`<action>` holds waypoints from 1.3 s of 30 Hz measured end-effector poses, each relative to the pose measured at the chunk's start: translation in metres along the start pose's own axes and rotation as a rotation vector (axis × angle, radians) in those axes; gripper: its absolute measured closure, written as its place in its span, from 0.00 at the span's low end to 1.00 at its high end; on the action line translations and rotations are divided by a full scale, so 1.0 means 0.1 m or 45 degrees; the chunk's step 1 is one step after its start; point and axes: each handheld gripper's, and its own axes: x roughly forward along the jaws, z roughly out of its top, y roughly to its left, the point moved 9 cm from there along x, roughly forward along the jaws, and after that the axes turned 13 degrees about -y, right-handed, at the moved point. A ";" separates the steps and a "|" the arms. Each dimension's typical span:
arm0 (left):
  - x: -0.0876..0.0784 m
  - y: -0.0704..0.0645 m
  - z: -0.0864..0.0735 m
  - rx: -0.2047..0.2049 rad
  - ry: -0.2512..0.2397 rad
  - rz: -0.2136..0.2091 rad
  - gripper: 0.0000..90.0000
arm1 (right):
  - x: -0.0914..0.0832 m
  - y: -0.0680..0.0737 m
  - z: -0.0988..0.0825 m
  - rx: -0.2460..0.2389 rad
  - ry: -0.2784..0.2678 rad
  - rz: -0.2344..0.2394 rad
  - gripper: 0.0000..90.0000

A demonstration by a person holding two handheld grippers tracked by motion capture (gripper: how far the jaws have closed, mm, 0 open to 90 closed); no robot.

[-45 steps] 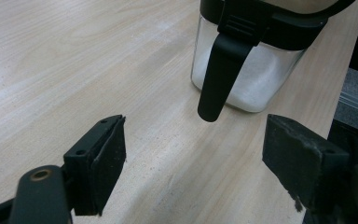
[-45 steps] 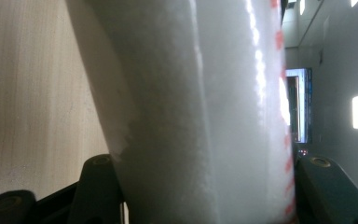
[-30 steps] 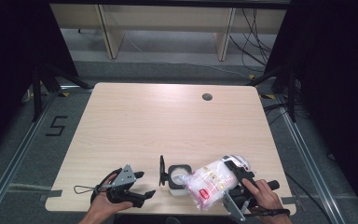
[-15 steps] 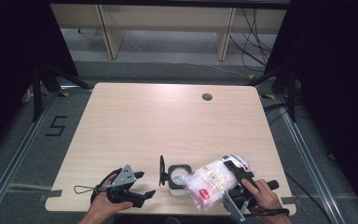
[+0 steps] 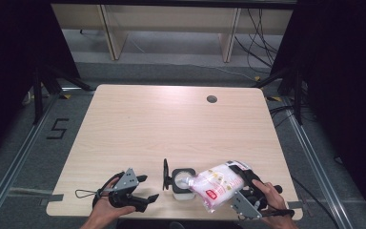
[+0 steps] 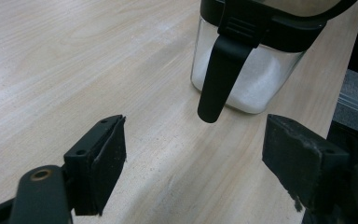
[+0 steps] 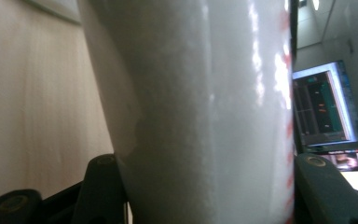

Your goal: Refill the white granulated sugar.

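**Bag tipped over the open container at the near edge of the surface**

At the left, the person's left hand [image 5: 106, 210] rests low on the near edge of the surface [image 5: 171, 129], holding the left gripper [image 5: 145, 191] roughly level and pointed right toward the container. Its jaws stand wide apart with nothing between them; in the left gripper view the bare wood lies between the two black pads [image 6: 107, 163].

Just right of that gripper stands the clear container [image 5: 182, 183], square-mouthed, partly filled with white grains, its black lid [image 5: 166, 172] swung up on edge at its left side. The left gripper view shows a black clasp [image 6: 219, 74] hanging down the container's wall.

Further right, the right hand [image 5: 272, 200] comes in from the bottom corner, gripping the right gripper [image 5: 245, 183], which is clamped on a plastic bag [image 5: 217, 183] of white grains. The bag lies tilted, its lower end over the container's mouth. In the right gripper view the bag sits squeezed between both jaws.

The surface is pale wood with rounded corners and a round cable hole [image 5: 212, 99] near its far edge. Beyond it stand light wooden shelves [image 5: 171, 24] on a grey floor, with cables [image 5: 257, 43] trailing at the right.
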 end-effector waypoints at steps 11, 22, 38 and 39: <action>-0.03 0.02 0.01 0.007 0.011 0.014 0.23 | 0.03 0.09 0.00 0.239 -0.110 0.033 0.55; -0.05 0.05 0.02 -0.014 0.000 0.026 0.23 | 0.09 0.05 -0.07 0.504 -0.201 0.023 0.56; -0.05 0.06 0.04 -0.036 -0.028 0.039 0.23 | 0.51 0.07 -0.27 0.915 -0.315 0.076 0.56; -0.05 0.05 0.05 -0.050 -0.035 0.037 0.23 | 0.52 0.07 -0.28 0.922 -0.312 0.065 0.56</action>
